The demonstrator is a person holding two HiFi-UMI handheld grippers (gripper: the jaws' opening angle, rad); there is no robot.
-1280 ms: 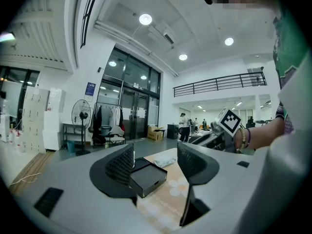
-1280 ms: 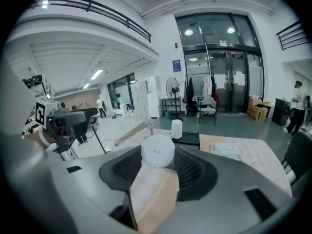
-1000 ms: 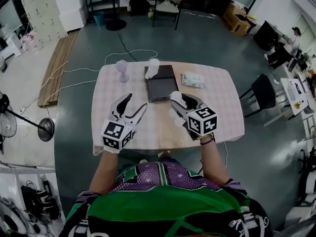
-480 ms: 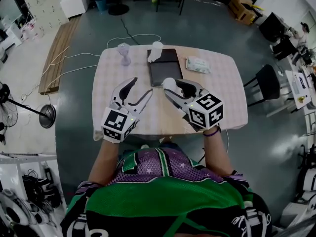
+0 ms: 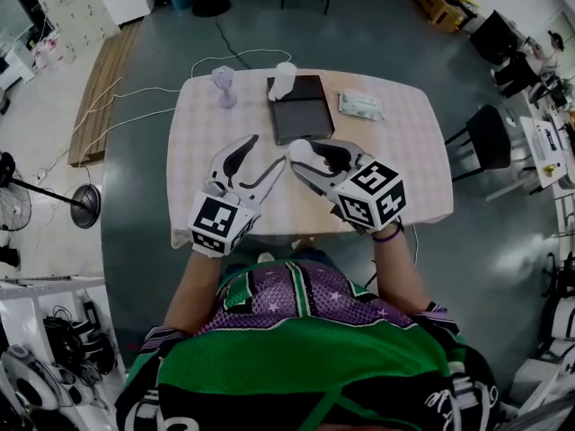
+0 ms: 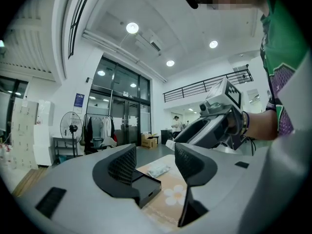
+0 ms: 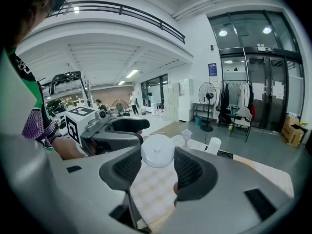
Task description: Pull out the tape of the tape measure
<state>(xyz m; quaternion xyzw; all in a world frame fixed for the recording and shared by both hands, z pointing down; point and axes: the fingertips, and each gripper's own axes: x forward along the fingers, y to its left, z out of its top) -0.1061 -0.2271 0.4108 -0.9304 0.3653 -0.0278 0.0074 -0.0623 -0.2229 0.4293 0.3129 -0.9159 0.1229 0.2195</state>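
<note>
— While both tools hang over the near half of the table (image 5: 404,178), what has your right gripper (image 5: 312,158) got?

— My right gripper is clamped on the tape measure (image 7: 157,150), a white round case with a small stud at its middle. I have it pinched between the two black pads, up in the air above the checked cloth, in front of my chest.

— And the left gripper (image 5: 263,153)?

— Released. Its jaws stand apart with nothing between them, though they have just been closing a little. Its tips point toward the tape measure and are near it.

— Any writing you can read from there?

— Very little. Each gripper carries a cube (image 5: 218,224) faced with black-and-white square markers, which are patterns rather than words. A blue sign (image 6: 79,100) on the wall beside the glass doors bears print too small for me to read. The same goes for the label on the pack of wipes (image 5: 361,106) at the table's far right.

— What else is on the cloth?

— A black tray (image 5: 301,119) lies at the far middle. A white cup (image 5: 284,81) stands at its far left corner, with a clear goblet (image 5: 222,83) further left. My left gripper view also picks out a white flower printed on the cloth beside the tray.
</note>
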